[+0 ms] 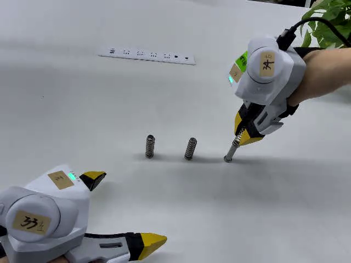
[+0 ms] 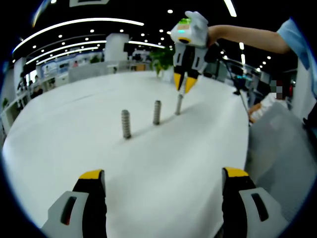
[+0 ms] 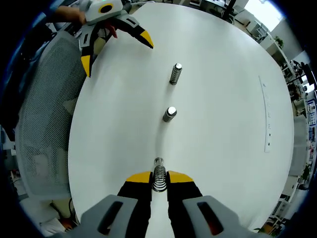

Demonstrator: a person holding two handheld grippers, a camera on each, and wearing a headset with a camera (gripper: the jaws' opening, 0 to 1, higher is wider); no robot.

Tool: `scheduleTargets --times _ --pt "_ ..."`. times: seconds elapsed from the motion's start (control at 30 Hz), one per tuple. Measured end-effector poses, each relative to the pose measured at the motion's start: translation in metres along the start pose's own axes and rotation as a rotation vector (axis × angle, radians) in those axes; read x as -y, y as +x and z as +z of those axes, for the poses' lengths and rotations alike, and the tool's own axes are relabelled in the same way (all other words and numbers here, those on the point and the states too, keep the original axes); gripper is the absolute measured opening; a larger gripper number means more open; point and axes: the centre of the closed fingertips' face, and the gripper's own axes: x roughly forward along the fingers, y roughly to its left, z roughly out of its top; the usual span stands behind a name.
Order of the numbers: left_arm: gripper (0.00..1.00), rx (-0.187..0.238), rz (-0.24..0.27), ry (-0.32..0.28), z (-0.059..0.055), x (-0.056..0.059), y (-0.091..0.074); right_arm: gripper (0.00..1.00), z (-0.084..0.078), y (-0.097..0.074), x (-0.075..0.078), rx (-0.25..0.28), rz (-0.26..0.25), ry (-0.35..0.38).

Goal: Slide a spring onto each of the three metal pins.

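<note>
Steel spring (image 3: 158, 177) pinched in right gripper (image 1: 241, 137), at tip of third pin (image 1: 230, 154), middle of table (image 1: 82, 109). Keep coil lined up with leaning pin, ease down, then release. Left gripper (image 1: 126, 208) spread wide, empty, by near edge.

Three pins stand in a row across the middle of the tabletop (image 1: 82, 109). The left pin (image 3: 177, 66) sits inside the left spring (image 1: 150, 146) and the middle pin (image 3: 171, 111) inside the middle spring (image 1: 190, 148). The right pin (image 1: 230, 154) leans below the right gripper (image 1: 243, 134), whose jaws clamp a third spring (image 1: 237, 137) touching the pin's upper end. A power strip (image 1: 147, 55) lies behind the row toward the far edge, a plant (image 1: 329, 22) is at the far right corner, and the left gripper (image 1: 129, 207) hovers by the near left corner, in front of the row, jaws apart.
</note>
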Motion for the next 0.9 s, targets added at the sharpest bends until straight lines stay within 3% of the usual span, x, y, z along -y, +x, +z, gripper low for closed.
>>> scheduleTargets --times 0.4,0.9 --pt "0.99 -0.003 0.004 -0.009 -0.001 -0.005 -0.004 0.13 0.001 0.017 0.001 -0.019 0.030 -0.008" --pt "0.98 -0.015 -0.008 -0.018 -0.007 -0.007 -0.002 0.13 -0.009 0.043 0.007 -0.037 0.049 0.008"
